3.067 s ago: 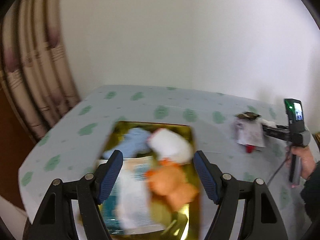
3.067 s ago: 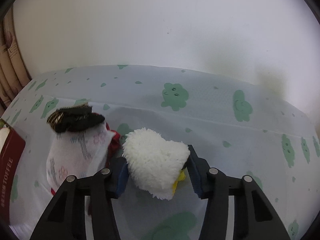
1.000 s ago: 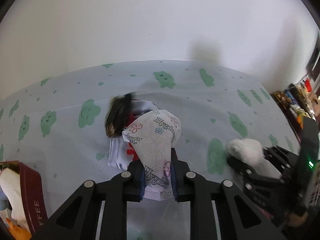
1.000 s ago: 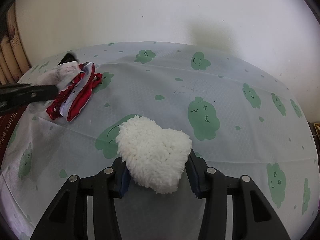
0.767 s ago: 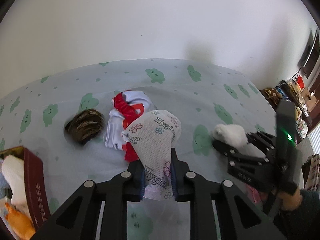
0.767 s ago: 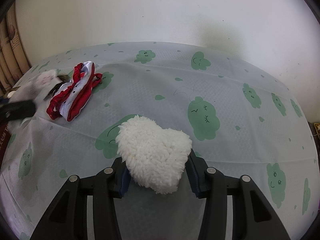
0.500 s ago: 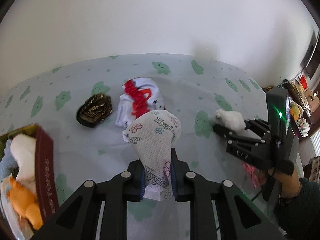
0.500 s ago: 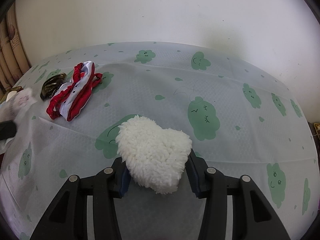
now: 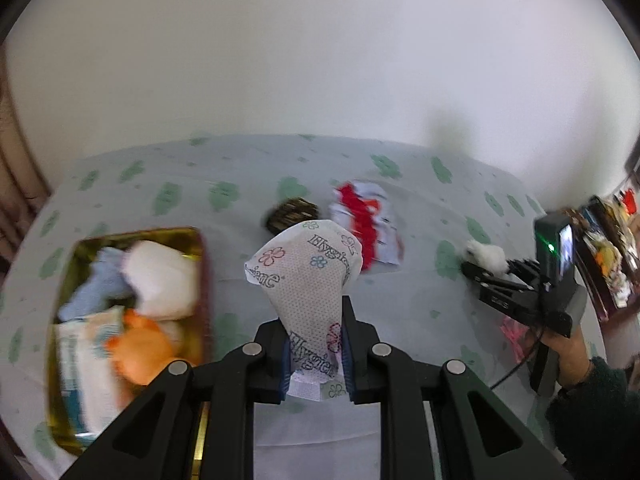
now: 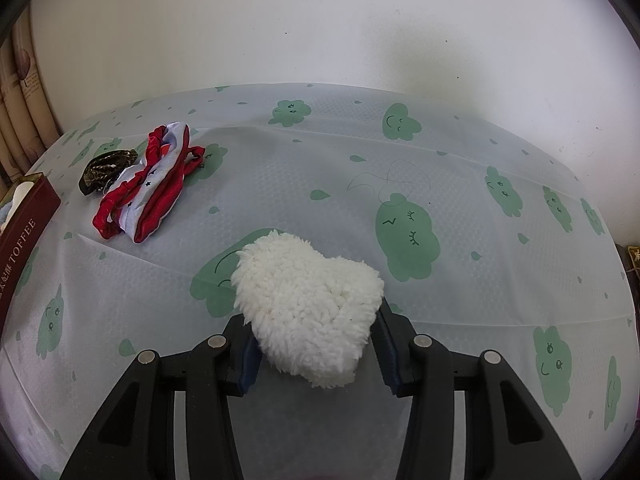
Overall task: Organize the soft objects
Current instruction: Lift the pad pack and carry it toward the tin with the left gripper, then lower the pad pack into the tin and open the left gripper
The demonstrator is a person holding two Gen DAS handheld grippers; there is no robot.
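The left gripper [image 9: 316, 354] is pinched on a white tissue pack [image 9: 306, 276] printed with small flowers and the word "Hygiene"; its blue pads squeeze the pack's lower part, and the wider top stands up above the fingers, clear of the surface [image 9: 420, 308]. The right gripper [image 10: 314, 346] clamps a fluffy white plush piece [image 10: 308, 304] between its two pads, the piece bulging well above and ahead of them. In the left wrist view this gripper shows at the right, held by a hand [image 9: 570, 354] in a dark sleeve [image 9: 592, 412], with the plush at its tip low over the cloth. The surface is covered by a pale cloth with green smiling cloud shapes. On its left side lies an open tin box [image 9: 200, 280] with a gold inside and dark red walls, lettered "TOFFEE" in the right wrist view; it holds a white soft item [image 9: 162, 280], a pale blue one [image 9: 98, 280], an orange one [image 9: 140, 350] and a flat white and teal pack [image 9: 84, 364], all blurred. Farther back near the middle rests a dark brown and gold hair tie [image 10: 106, 168], and just right of it, touching or nearly so, a bunched red and white fabric piece with small stars [image 10: 148, 188]. A plain white wall [image 10: 320, 24] rises behind the far edge, and beige curtain folds [image 10: 20, 92] hang at the far left.
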